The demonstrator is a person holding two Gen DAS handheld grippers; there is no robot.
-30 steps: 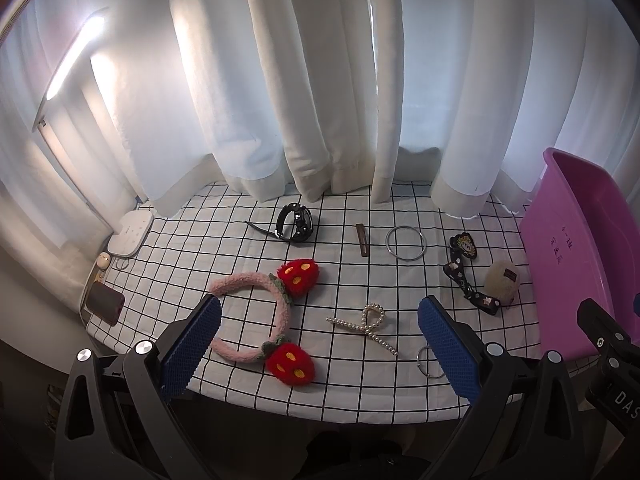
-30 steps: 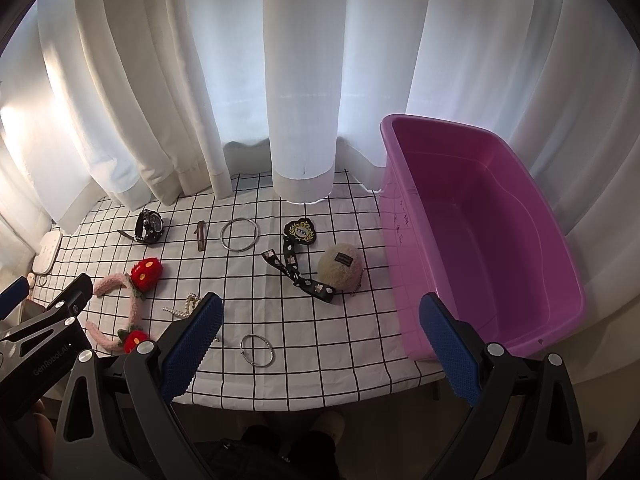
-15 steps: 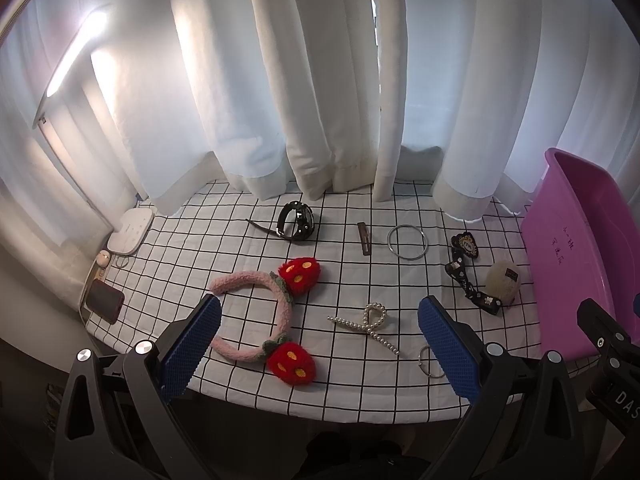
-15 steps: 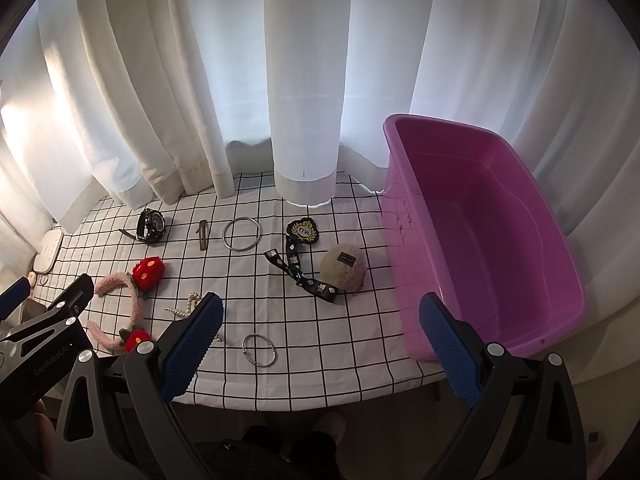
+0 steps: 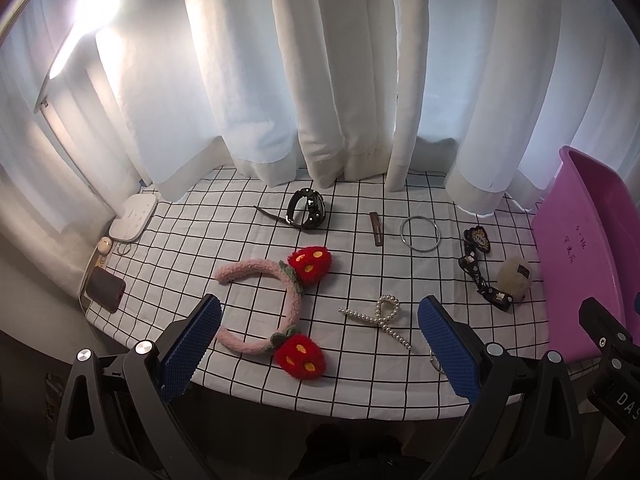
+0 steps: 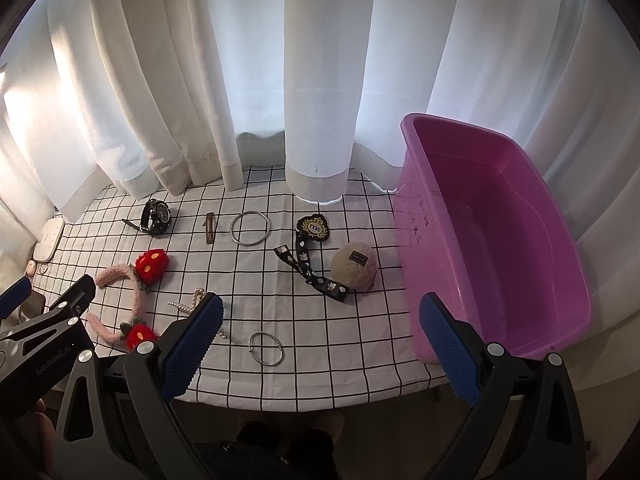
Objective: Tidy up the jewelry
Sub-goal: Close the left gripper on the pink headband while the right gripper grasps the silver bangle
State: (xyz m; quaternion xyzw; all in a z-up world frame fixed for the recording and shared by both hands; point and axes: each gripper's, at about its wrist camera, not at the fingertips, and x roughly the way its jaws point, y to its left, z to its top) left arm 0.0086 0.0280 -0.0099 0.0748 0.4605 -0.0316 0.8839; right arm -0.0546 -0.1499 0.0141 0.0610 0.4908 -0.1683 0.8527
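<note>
A checked cloth covers the table (image 5: 248, 364). On it lie a pink headband with red strawberries (image 5: 276, 280), a pearl clip (image 5: 380, 316), a black watch (image 5: 306, 214), a brown clip (image 5: 376, 234), a large silver ring (image 5: 420, 234), a black ribbon with a badge (image 6: 310, 256), a beige pompom (image 6: 354, 266) and a small silver ring (image 6: 266, 348). At the right stands a pink tub (image 6: 500, 240), nothing visible inside. My left gripper (image 5: 320, 344) hovers open over the table's near edge by the headband. My right gripper (image 6: 320, 344) hangs open above the near edge, left of the tub.
White curtains (image 6: 316, 80) hang along the table's far side. A white device (image 5: 134, 216), a small round item and a dark phone (image 5: 105, 289) sit at the table's left end. The left gripper's body (image 6: 44, 344) shows at the lower left of the right wrist view.
Both views have drifted slightly closer to the table. No object has moved, and both grippers stay open.
</note>
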